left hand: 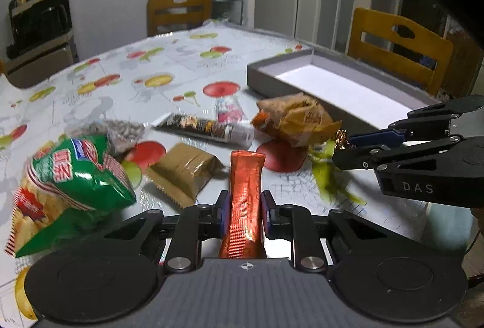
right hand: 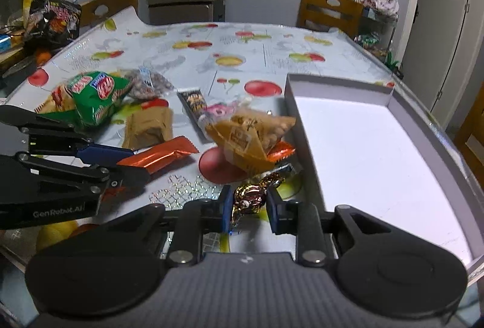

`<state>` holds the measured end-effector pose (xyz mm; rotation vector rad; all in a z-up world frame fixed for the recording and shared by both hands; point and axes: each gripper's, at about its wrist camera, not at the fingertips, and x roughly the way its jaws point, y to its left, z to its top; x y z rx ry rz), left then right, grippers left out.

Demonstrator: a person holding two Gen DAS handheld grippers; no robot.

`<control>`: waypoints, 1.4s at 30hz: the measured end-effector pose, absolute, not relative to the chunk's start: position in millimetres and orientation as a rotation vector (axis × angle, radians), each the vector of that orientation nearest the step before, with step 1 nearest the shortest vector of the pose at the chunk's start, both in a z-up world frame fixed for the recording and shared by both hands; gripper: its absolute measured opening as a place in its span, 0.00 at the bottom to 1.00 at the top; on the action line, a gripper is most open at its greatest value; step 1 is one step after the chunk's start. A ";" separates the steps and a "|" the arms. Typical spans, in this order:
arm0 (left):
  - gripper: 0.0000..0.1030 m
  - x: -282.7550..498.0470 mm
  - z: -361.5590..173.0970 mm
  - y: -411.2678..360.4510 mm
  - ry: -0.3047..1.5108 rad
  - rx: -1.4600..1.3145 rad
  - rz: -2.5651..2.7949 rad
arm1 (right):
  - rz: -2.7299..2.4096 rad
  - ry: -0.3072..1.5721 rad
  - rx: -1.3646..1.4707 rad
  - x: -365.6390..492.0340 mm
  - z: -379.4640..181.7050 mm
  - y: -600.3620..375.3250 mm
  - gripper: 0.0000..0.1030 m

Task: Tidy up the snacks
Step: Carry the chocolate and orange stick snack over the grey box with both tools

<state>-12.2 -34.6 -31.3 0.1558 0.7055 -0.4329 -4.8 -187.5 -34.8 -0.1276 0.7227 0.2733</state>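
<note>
Flanking grey box's (right hand: 429,119) near wall (right hand: 298,128), crowded snacks (right hand: 145,128).

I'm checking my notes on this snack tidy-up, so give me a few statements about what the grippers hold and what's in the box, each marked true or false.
1. The left gripper is shut on the orange wrapper bar. True.
2. The right gripper grips the green chip bag. False: it is shut on the gold foil candy; the bag lies on the table.
3. The grey box already holds snacks. False: its white floor looks bare.
4. The brown packet lies on the tablecloth, ungripped. True.
</note>
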 end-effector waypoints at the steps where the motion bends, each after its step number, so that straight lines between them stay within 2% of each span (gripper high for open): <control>1: 0.22 -13.5 -28.0 -34.6 0.696 0.155 -0.432 | 0.278 0.712 -0.124 -6.7 -32.4 -188.9 0.23; 13: 0.22 -17.2 8.2 -42.8 0.594 0.173 -0.417 | 0.291 0.581 -0.083 -30.1 2.0 -213.3 0.23; 21: 0.22 -9.2 25.4 -81.0 0.547 0.209 -0.489 | 0.217 0.518 -0.051 -40.4 17.2 -250.1 0.23; 34: 0.22 7.2 11.9 -177.2 0.451 0.310 -0.711 | -0.002 0.549 0.025 -47.0 -3.4 -351.1 0.23; 42: 0.22 8.6 -20.2 -223.7 0.439 0.420 -0.843 | -0.064 0.597 0.078 -52.7 -24.4 -397.7 0.23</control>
